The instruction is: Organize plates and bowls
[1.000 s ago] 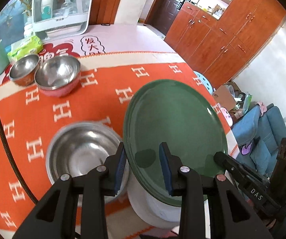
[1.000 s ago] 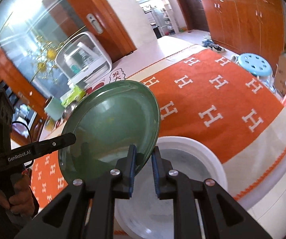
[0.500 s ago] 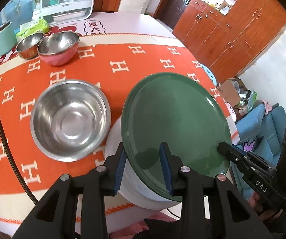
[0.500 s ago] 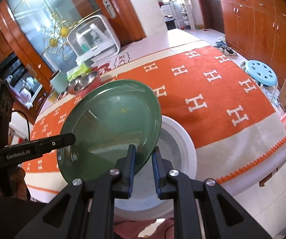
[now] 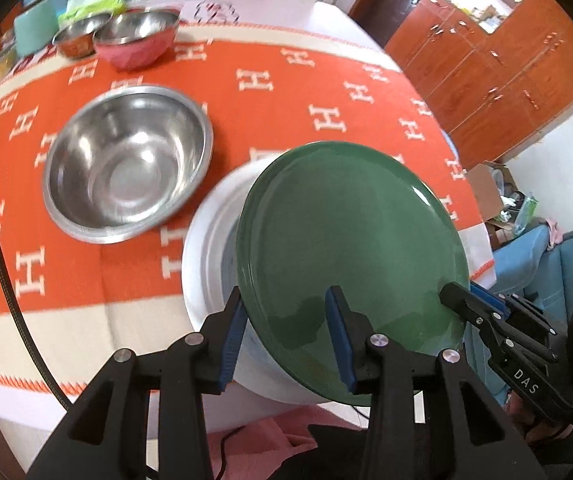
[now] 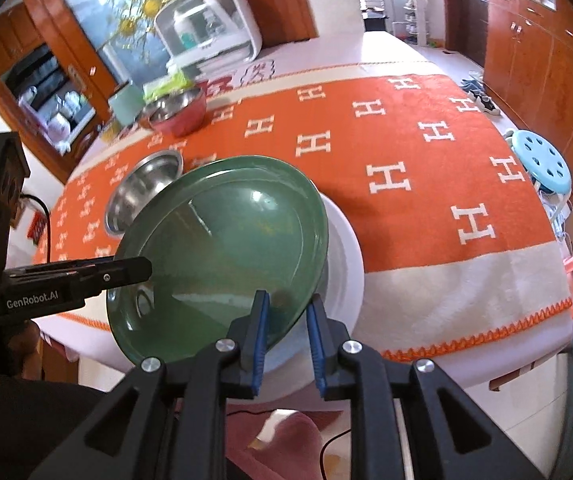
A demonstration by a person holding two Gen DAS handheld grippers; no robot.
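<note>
1. Your left tool (image 5: 286,328) has its jaws around the near rim of the green plate (image 5: 350,240); they have just been opening, and the pads stand a little off the rim.
2. Your right tool (image 6: 286,320) straddles the same plate at its other edge, jaws narrow (I cannot tell if the pads press on it).
3. The plate is tilted above the white plate (image 5: 206,248), which lies at the near edge of the table (image 5: 286,92).
4. A steel bowl (image 5: 126,164) stands just beside the white plate.
</note>
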